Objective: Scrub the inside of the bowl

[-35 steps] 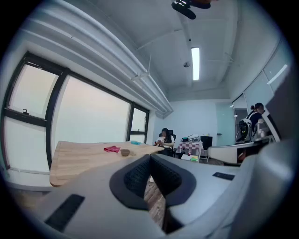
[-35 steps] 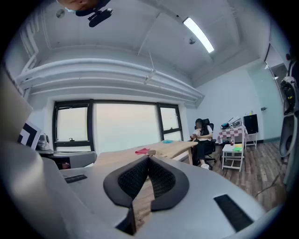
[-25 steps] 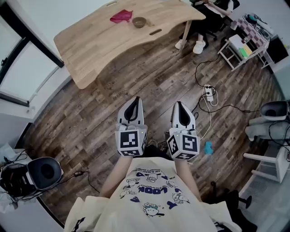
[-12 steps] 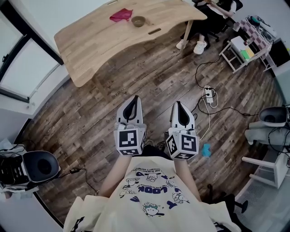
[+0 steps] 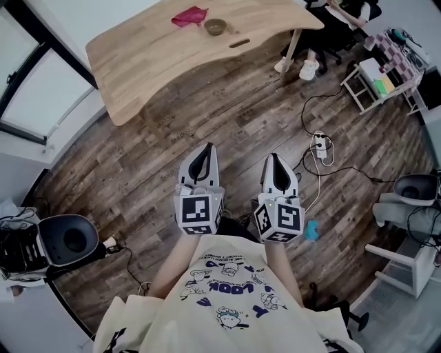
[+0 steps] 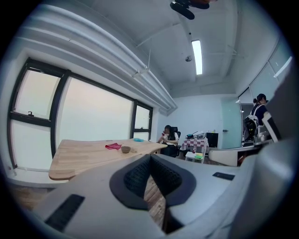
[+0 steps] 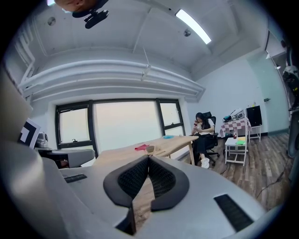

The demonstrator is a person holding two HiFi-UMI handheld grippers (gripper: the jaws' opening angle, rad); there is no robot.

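**Left gripper** (image 5: 204, 153): held out in front of the person's chest, over the wood-plank floor (image 5: 138, 172), pointing at the table. Jaws fully closed, ridged pads meeting at the tip (image 6: 149, 157). Nothing is between them.

**Right gripper** (image 5: 273, 160): alongside the left one, apart from it and parallel. Jaws fully closed, pads together (image 7: 148, 158). It holds nothing.

**Table** (image 5: 138, 55): light wood with a curved near edge. It stands well ahead of both grippers, by the window wall.

**Bowl** (image 5: 215, 27): small, brown and upright. It sits on the table's far part, toward the right end, well apart from both grippers. It is also seen past the closed jaws in the left gripper view (image 6: 125, 149) and the right gripper view (image 7: 150, 149).

**Pink cloth** (image 5: 189, 15): crumpled on the table just left of the bowl. Whether the two touch cannot be told.

**Slot** (image 5: 239, 43): cut through the tabletop near its front edge, just right of the bowl.

**Seated person** (image 7: 204, 130): on an office chair past the table's right end.

**Power strip** (image 5: 318, 141): white, lying on the floor to the right of the grippers with cables trailing from it.
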